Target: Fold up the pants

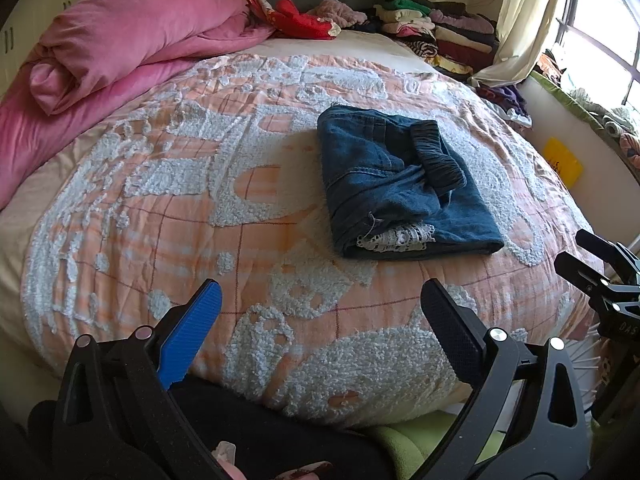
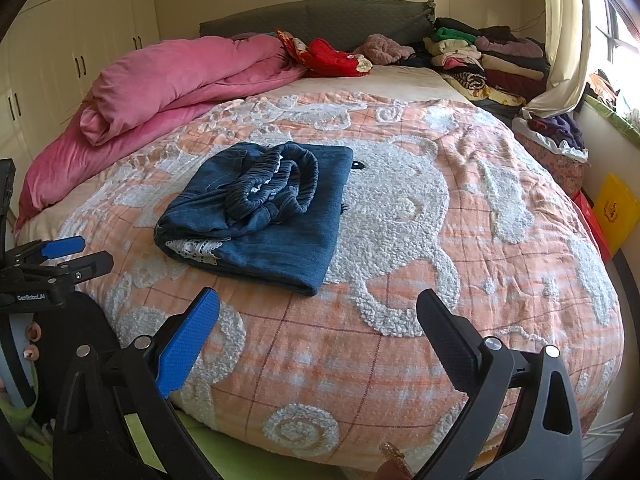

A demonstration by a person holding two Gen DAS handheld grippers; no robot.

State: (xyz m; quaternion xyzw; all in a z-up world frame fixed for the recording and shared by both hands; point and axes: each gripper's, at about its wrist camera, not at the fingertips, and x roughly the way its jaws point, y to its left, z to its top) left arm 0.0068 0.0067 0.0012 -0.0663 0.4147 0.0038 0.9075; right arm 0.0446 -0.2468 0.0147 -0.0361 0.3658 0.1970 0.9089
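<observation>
text: "GenRobot.AI" | on: left hand-held gripper (image 2: 64,258) body | right wrist view

Dark blue pants (image 1: 400,176) on orange-white plaid bedspread (image 1: 248,216); pink quilt (image 1: 132,40).

We are holding our left gripper (image 1: 320,292) and right gripper (image 2: 318,300) side by side, jaws spread wide, gripping nothing.

Bright daylight from window (image 1: 600,36), glare blown out there; soft shadows left of pants (image 1: 400,184); strong fisheye bending, dark corners.
</observation>
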